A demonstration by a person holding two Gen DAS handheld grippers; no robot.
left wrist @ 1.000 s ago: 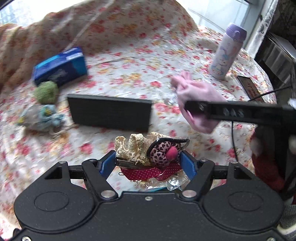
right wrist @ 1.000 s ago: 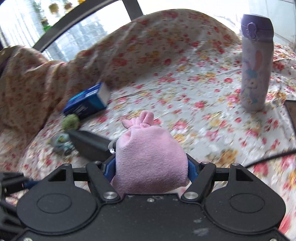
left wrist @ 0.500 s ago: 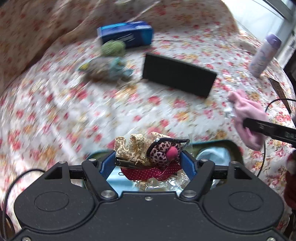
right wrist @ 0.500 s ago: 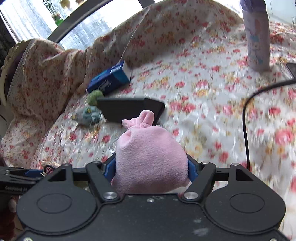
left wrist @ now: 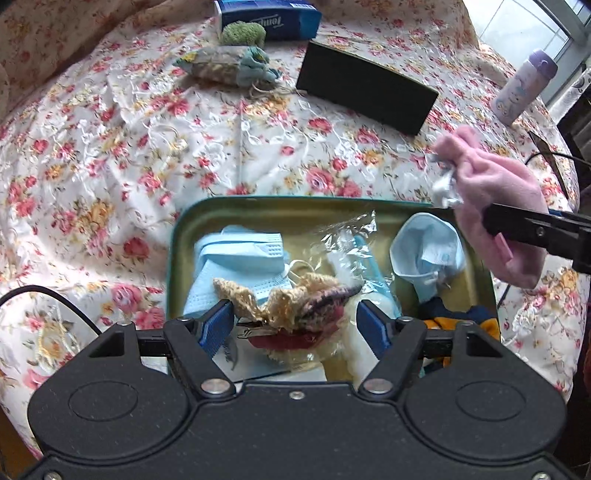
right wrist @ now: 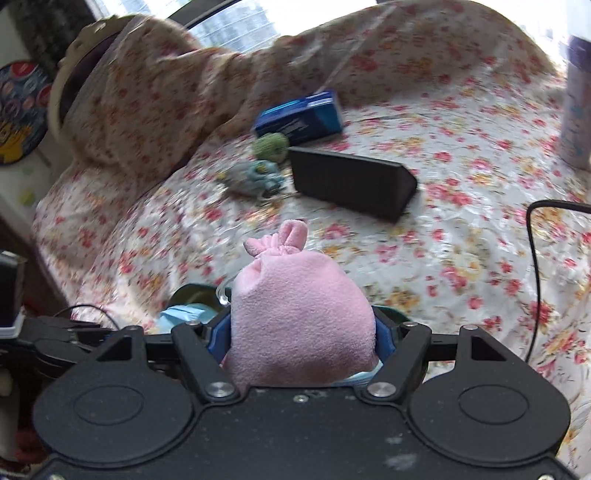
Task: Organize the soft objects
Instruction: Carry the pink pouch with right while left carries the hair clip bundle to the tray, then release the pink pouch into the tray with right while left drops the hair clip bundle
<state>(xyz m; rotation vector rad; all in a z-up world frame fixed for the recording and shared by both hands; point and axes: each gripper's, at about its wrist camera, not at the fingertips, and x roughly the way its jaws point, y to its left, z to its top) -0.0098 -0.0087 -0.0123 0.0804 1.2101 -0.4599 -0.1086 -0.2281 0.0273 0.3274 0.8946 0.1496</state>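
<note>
Both cameras sit just behind their own tongs, whose black body fills the bottom of each frame. The left wrist view looks steeply down, close above a green tray (left wrist: pixel 173 251) at the lower centre, with the flowered tabletop (left wrist: pixel 110 155) behind it. The right wrist view looks less steeply, further across the same tabletop toward a window at the top. Both views share the black box (left wrist: pixel 365 92) (right wrist: pixel 351 184), the blue tissue pack (left wrist: pixel 269 14) (right wrist: pixel 299 118) and the green ball (left wrist: pixel 242 33) (right wrist: pixel 269 144). The left view also sees the right tongs (left wrist: pixel 535 232) from the side, at its right edge.
</note>
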